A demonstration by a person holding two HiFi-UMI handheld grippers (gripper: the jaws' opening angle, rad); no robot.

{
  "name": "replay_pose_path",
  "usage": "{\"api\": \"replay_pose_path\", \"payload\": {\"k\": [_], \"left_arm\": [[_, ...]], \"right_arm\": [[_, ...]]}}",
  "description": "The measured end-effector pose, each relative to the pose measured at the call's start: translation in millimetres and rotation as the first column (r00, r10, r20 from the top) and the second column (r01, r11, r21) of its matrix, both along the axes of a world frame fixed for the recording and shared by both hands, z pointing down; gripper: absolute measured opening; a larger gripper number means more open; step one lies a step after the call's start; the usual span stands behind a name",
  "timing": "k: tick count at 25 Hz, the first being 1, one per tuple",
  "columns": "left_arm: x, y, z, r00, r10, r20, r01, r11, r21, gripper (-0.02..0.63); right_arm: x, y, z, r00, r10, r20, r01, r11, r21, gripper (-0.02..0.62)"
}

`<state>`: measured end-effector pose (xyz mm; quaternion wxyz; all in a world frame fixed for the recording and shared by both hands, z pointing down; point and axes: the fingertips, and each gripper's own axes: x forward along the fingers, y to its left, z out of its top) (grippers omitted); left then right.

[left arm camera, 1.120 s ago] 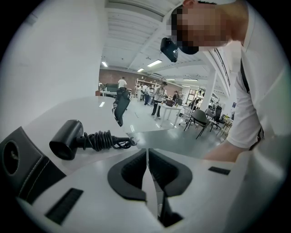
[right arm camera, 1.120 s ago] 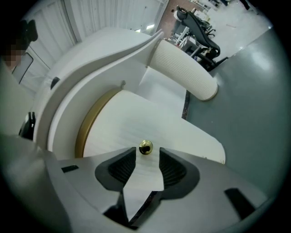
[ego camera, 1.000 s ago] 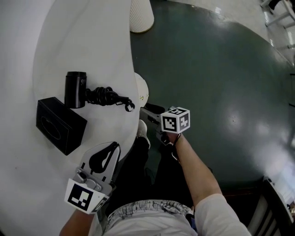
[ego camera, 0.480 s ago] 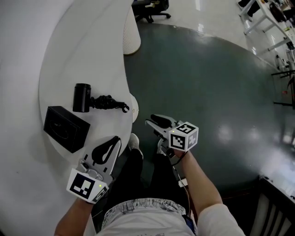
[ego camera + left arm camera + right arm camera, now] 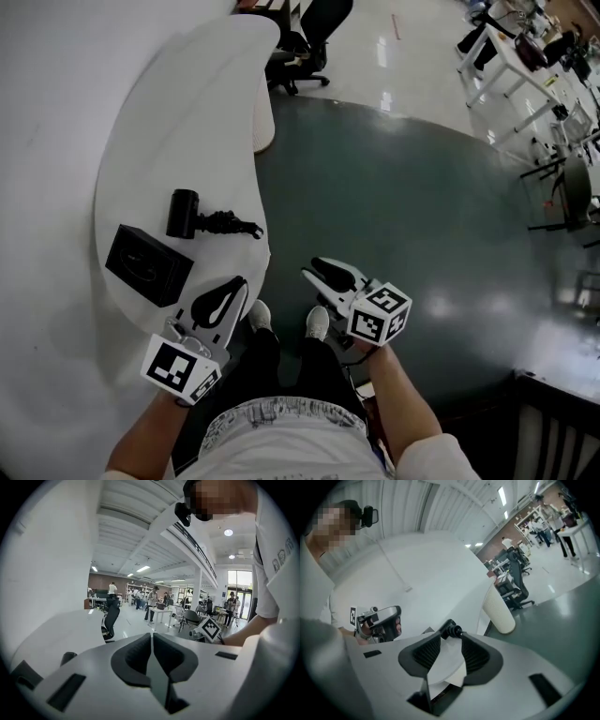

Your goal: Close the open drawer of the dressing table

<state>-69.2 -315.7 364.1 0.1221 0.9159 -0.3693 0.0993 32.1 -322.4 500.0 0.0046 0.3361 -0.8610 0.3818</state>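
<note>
The white curved dressing table fills the left of the head view; I can make out no open drawer along its edge. My left gripper hovers over the table's near end, jaws shut with nothing in them, which the left gripper view confirms. My right gripper hangs over the dark floor just right of the table edge. In the right gripper view its jaws stand apart and empty, aimed at the table top. The left gripper shows there too.
A black cylinder with a coiled cord and a black box lie on the table near my left gripper. A white ribbed table leg stands at the far edge, with an office chair behind. The person's shoes are below.
Both grippers have risen, the right one more, and it has rolled. The head view has pulled up and away, so the table and the things on it look smaller.
</note>
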Motion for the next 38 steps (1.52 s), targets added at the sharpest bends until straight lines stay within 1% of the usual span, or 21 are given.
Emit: {"api": "replay_pose_path", "payload": {"k": [4,8,15,19,26,31,34,38], "left_arm": [[-4,1,-22,1.000,0.001,-0.026,0.000,0.999,0.044,0.034],[-7,3,-41,0.999,-0.002,-0.049,0.005,0.997,0.073,0.034],[-14,0,-60,0.997,0.003,-0.078,0.007,0.993,0.118,0.034],[-17,-1,-71,0.995,0.002,-0.097,0.011,0.991,0.132,0.034],[-20,-11,-91,0.992,0.029,-0.123,-0.007,0.985,0.173,0.034],[-23,-20,-98,0.990,0.045,-0.135,-0.018,0.981,0.195,0.034],[-23,-22,-103,0.989,0.053,-0.141,-0.024,0.980,0.200,0.034],[-26,-26,-107,0.989,0.060,-0.137,-0.030,0.977,0.210,0.034]], "right_arm": [[3,4,-45,0.999,0.015,-0.035,-0.013,0.997,0.076,0.141],[5,5,-84,0.998,0.027,-0.053,-0.018,0.987,0.161,0.135],[-4,12,-139,0.996,0.041,-0.081,-0.018,0.965,0.261,0.132],[-9,20,-167,0.995,0.059,-0.084,-0.031,0.953,0.302,0.116],[-13,18,-206,0.989,0.103,-0.109,-0.054,0.923,0.380,0.101],[-17,10,-222,0.984,0.141,-0.111,-0.081,0.901,0.426,0.075],[-18,7,-228,0.982,0.158,-0.107,-0.096,0.894,0.438,0.061],[-24,3,-230,0.983,0.157,-0.098,-0.098,0.889,0.448,0.043]]}}
